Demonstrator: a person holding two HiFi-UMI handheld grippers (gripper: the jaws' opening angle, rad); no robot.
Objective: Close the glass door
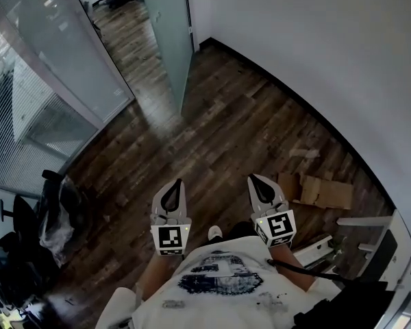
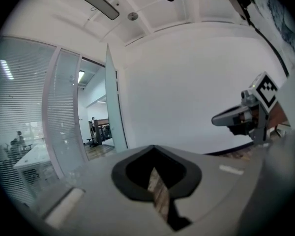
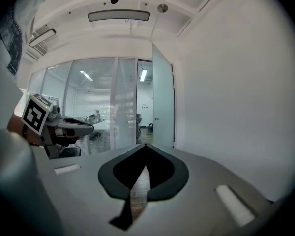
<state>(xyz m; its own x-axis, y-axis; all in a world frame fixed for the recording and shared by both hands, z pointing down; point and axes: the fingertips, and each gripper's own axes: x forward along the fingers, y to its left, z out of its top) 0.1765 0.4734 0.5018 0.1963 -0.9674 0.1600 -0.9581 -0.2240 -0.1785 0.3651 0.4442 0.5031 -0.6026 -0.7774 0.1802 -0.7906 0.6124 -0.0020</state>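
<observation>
Held side by side, left gripper [image 1: 178, 182] and right gripper [image 1: 251, 178], each pinched together on nothing, with glass door [image 1: 166, 26] open well ahead of both.

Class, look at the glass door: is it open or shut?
Open: the glass door stands swung clear of the doorway, leaving it unblocked.

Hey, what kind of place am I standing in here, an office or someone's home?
Most likely an office. Glass partition walls with blinds line the left side, a frosted glass door stands open onto another room, and black office chairs sit at the lower left.
</observation>
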